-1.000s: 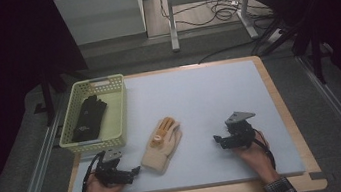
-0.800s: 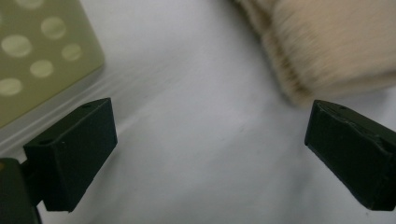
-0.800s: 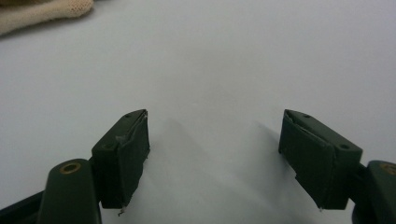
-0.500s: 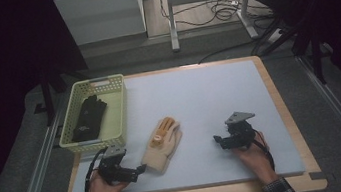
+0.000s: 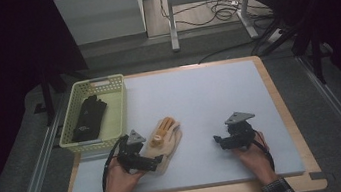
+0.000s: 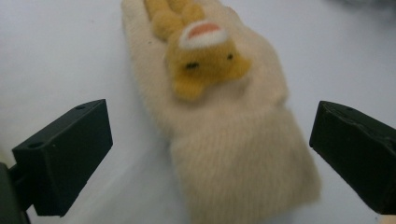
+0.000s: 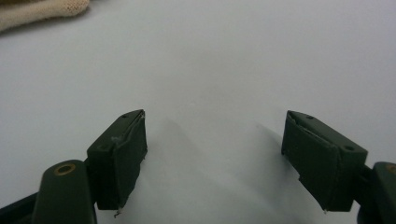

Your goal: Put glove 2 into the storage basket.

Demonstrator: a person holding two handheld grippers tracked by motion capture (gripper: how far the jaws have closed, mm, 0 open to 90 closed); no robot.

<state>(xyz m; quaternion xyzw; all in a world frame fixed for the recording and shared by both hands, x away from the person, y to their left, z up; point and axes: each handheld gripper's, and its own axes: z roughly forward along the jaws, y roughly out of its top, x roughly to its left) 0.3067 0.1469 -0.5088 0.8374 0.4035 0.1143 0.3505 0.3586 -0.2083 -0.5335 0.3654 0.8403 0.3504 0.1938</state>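
Observation:
A cream knitted glove [image 5: 165,139] with a yellow animal face lies on the white mat [image 5: 209,95], left of centre. My left gripper [image 5: 151,163] is at its cuff end, low over the mat. In the left gripper view the glove [image 6: 233,154] lies between the two black jaws of the left gripper [image 6: 208,156], which have just been opening and stand wide, not touching the wool. My right gripper [image 5: 219,142] is open over bare mat to the right, and in its own view the right gripper [image 7: 215,158] has nothing between its jaws. A corner of the glove [image 7: 37,11] shows at that view's top left.
A yellow-green plastic basket [image 5: 95,145] stands at the mat's left edge with a black glove [image 5: 88,118] inside. The mat rests on a wooden board [image 5: 284,110]. Beyond the table are a white cabinet, a metal frame and cables on the floor.
My left hand has moved right and a little up, bringing its gripper to the glove's cuff. The right hand and gripper have stayed put.

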